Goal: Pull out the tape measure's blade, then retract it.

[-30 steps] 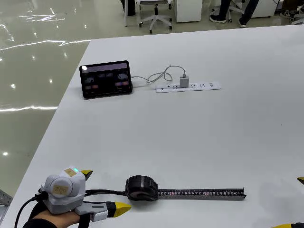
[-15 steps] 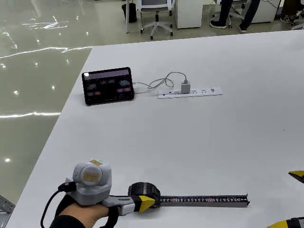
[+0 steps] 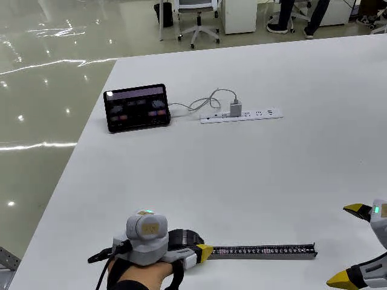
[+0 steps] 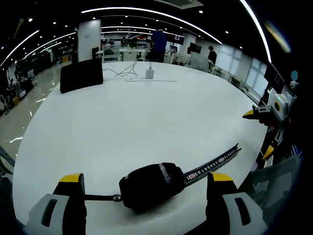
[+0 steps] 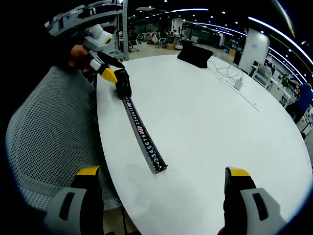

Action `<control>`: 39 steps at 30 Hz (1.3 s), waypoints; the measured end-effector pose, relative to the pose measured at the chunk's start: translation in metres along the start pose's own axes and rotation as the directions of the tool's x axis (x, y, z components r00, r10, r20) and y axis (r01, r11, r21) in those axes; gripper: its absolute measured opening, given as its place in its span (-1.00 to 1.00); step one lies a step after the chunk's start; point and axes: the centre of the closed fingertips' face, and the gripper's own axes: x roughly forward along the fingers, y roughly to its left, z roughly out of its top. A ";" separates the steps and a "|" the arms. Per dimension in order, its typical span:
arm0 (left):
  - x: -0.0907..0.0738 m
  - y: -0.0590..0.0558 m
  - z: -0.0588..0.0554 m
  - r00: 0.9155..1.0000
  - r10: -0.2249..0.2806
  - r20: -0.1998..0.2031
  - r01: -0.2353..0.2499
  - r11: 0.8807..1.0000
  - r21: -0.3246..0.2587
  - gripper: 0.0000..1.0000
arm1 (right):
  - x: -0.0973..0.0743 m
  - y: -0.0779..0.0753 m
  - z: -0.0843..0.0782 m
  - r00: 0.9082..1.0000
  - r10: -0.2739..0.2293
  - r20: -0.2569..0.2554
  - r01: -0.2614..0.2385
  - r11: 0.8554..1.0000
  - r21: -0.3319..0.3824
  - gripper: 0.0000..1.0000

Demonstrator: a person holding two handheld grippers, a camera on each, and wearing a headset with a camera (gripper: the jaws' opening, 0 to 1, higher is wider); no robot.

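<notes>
Black tape measure (image 4: 151, 185) near table (image 3: 242, 181) edge

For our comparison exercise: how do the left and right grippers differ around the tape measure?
The left gripper is at the case, the right gripper near the free end of the blade. The left gripper's jaws flank the case; the right gripper touches nothing. Both are open.

Tape case (image 4: 152, 186) glossy black; table (image 3: 242, 175) matt white.
</notes>
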 end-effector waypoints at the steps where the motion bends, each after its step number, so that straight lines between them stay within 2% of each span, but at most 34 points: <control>1: 0.001 0.000 -0.002 1.000 0.006 -0.002 -0.006 1.000 0.001 1.00 | 0.002 -0.002 0.000 1.000 -0.004 -0.011 0.004 1.000 -0.010 1.00; 5: 0.006 -0.007 -0.006 1.000 -0.019 -0.014 0.019 1.000 0.011 1.00 | 0.012 -0.003 -0.002 0.999 0.028 -0.036 -0.030 0.998 -0.051 0.95; 7: 0.008 -0.013 -0.009 0.999 -0.042 -0.023 0.042 0.999 0.011 1.00 | 0.017 -0.003 -0.007 0.995 0.047 -0.087 -0.056 0.992 -0.110 0.89; 10: 0.008 -0.012 -0.006 1.000 -0.025 -0.011 0.025 0.998 0.062 1.00 | 0.023 -0.002 -0.007 0.990 0.070 -0.120 -0.092 0.977 -0.191 0.68; 12: 0.009 -0.013 -0.006 1.000 -0.028 -0.008 0.028 0.997 0.067 1.00 | 0.027 -0.003 -0.005 0.989 0.081 -0.123 -0.105 0.974 -0.200 0.60; 16: 0.010 -0.014 -0.007 0.999 -0.031 -0.009 0.031 0.996 0.079 1.00 | 0.035 -0.005 -0.007 0.981 0.112 -0.157 -0.149 0.957 -0.249 0.46; 20: 0.010 -0.011 0.000 0.999 -0.034 0.019 0.033 0.998 0.058 1.00 | 0.044 -0.005 -0.011 0.975 0.131 -0.182 -0.177 0.948 -0.266 0.34; 25: 0.011 -0.007 -0.002 0.999 -0.029 0.014 0.028 0.997 0.065 1.00 | 0.050 0.002 -0.017 0.966 0.164 -0.200 -0.217 0.935 -0.281 0.10; 27: 0.011 -0.006 -0.002 0.999 -0.034 0.019 0.033 0.998 0.046 1.00 | 0.051 0.004 -0.023 0.960 0.176 -0.219 -0.236 0.928 -0.289 -0.02; 29: 0.012 -0.007 -0.002 0.999 -0.035 0.021 0.034 0.998 0.050 1.00 | 0.052 0.009 -0.027 0.953 0.203 -0.226 -0.264 0.921 -0.286 -0.21; 32: 0.012 -0.010 -0.002 0.998 -0.051 0.025 0.050 0.998 0.042 0.99 | 0.054 0.010 -0.029 0.952 0.202 -0.230 -0.264 0.921 -0.285 -0.30; 34: 0.012 -0.010 -0.002 0.999 -0.048 0.020 0.047 0.998 0.048 0.97 | 0.055 0.010 -0.031 0.950 0.206 -0.235 -0.271 0.918 -0.289 -0.42; 36: 0.012 -0.010 -0.001 0.999 -0.048 0.026 0.047 0.998 0.045 0.96 | 0.057 0.009 -0.031 0.949 0.206 -0.238 -0.271 0.918 -0.288 -0.42; 39: 0.013 -0.008 -0.004 0.999 -0.037 0.011 0.036 0.998 0.059 0.96 | 0.058 0.009 -0.029 0.949 0.208 -0.236 -0.276 0.911 -0.306 -0.52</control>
